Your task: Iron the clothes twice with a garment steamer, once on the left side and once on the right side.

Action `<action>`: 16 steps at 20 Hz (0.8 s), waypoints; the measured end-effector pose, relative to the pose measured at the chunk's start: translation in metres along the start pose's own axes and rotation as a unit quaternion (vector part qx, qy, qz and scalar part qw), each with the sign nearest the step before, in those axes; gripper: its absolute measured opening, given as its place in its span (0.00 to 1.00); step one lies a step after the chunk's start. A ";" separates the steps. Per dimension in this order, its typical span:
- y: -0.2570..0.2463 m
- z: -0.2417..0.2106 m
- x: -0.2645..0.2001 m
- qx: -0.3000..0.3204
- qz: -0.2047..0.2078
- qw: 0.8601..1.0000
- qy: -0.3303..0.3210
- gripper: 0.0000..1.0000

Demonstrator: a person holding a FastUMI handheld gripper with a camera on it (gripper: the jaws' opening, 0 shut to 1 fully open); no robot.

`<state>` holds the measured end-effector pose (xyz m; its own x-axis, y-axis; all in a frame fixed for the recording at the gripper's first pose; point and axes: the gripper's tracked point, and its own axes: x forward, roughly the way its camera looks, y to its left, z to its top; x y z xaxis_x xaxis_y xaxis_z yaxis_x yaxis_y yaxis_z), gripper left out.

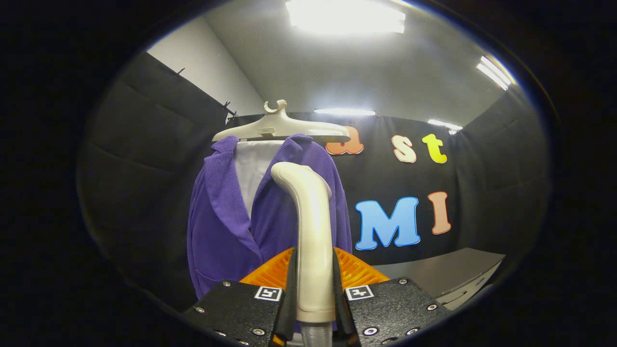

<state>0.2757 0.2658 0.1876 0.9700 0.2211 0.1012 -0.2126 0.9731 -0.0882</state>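
Gripper view: gripper (314,284) clamps steamer (312,231) before purple garment (226,226).

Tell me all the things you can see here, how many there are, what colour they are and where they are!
steamer: one, cream white, upright between the gripper's fingers, its curved head in front of the jacket
jacket: one, purple, hanging on the hanger beyond the steamer
shirt: one, white, inside the jacket's open collar
hanger: one, cream, on top, holding up the jacket
table: one, grey, low down to the right of the jacket
ceiling lights: several, bright white, overhead
gripper: one, its two fingers pressed on the steamer's handle from both sides
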 end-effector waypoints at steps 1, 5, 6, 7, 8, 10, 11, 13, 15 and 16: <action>0.001 -0.005 -0.004 -0.006 0.001 1.000 0.005 0.33; 0.005 -0.028 -0.018 -0.012 0.003 1.000 0.028 0.34; 0.002 -0.033 -0.019 -0.013 0.002 0.999 0.033 0.34; 0.002 -0.038 -0.021 -0.015 0.001 0.999 0.038 0.34; 0.002 -0.045 -0.024 -0.016 0.000 0.999 0.044 0.34; 0.004 -0.058 -0.030 -0.016 0.001 0.998 0.056 0.34; 0.004 -0.064 -0.033 -0.015 0.001 0.998 0.063 0.34; 0.005 -0.079 -0.040 -0.015 0.001 0.997 0.077 0.34; 0.005 -0.092 -0.045 -0.017 0.002 0.996 0.090 0.34; 0.007 -0.099 -0.048 -0.020 0.003 0.995 0.096 0.34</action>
<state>0.2395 0.2561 0.0840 0.9743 0.2062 -0.0906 -0.2167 0.9679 -0.1273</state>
